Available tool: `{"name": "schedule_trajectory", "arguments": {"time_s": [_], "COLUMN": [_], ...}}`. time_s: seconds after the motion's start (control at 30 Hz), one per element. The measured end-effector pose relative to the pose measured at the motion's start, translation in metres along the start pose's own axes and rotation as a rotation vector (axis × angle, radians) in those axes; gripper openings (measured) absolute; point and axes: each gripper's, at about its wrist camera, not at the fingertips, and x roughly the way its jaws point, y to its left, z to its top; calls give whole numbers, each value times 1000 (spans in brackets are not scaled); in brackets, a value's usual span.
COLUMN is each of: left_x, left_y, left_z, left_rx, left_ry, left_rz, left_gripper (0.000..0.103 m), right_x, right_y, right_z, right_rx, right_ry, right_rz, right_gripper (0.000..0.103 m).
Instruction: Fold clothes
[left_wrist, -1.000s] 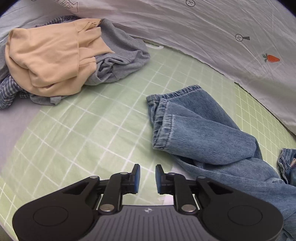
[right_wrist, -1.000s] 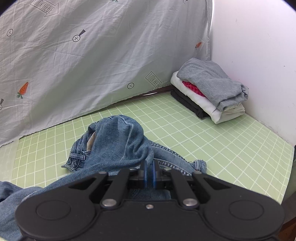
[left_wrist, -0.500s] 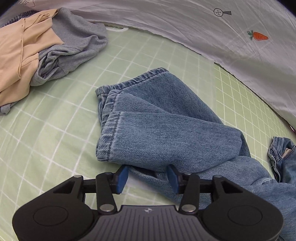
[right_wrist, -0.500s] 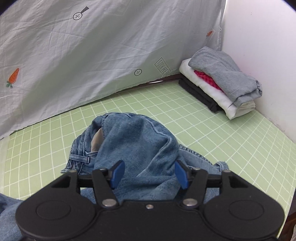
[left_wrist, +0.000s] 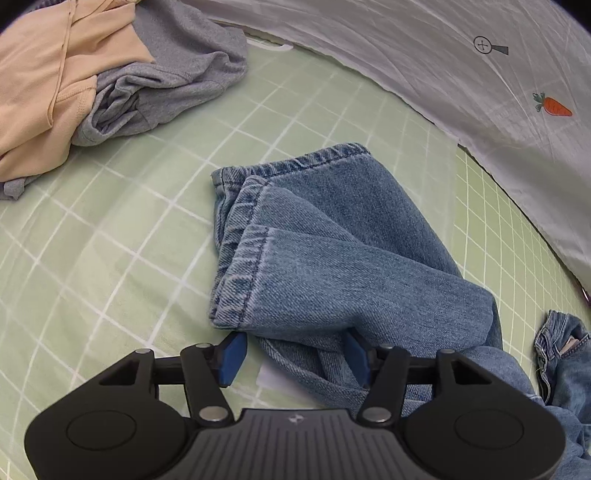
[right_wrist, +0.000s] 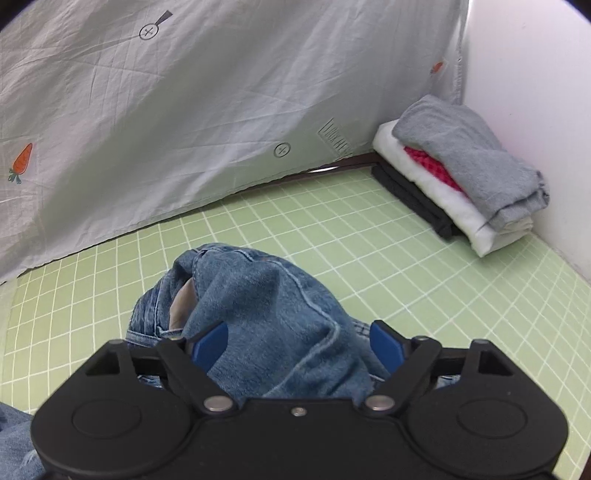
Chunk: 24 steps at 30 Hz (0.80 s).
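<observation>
A pair of blue jeans lies crumpled on the green checked sheet. In the left wrist view the two leg hems (left_wrist: 255, 236) lie stacked just ahead of my left gripper (left_wrist: 293, 356), which is open with denim between its blue pads. In the right wrist view the waist end of the jeans (right_wrist: 258, 306) is bunched up in a heap. My right gripper (right_wrist: 297, 345) is open wide, its pads on either side of that heap, not closed on it.
A loose pile with a peach garment (left_wrist: 48, 74) and a grey one (left_wrist: 177, 74) lies at the far left. A folded stack (right_wrist: 461, 173) sits in the right corner by the white wall. A grey printed sheet (right_wrist: 184, 110) hangs along the back.
Both grippers have opened: the right one was shut a second ago. The left gripper has moved up to the jeans' hems, which now lie close in front of it.
</observation>
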Motion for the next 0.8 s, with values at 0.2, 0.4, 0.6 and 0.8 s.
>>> {"name": "schedule_trajectory", "arguments": {"time_s": [0.2,0.4,0.6,0.8], "left_x": [10,19,38,57], "left_y": [-3,-17,-28,-50], "left_z": [8,19,47,94], "left_rx": [-29,-30,-54,-53], "left_ry": [-4,-21,-45,-121], "left_rz": [-25,-37,-36,-26], "left_gripper": [70,66,30,15], "right_x": [64,88,114,122], "right_y": [16,38,81,153], "right_z": [12,16,57,114], "right_rx": [-59,-119,-193,-293], "right_ry": [156,143,46,-114], "right_rz": [67,48,182,238], "right_gripper": [96,59,20,19]}}
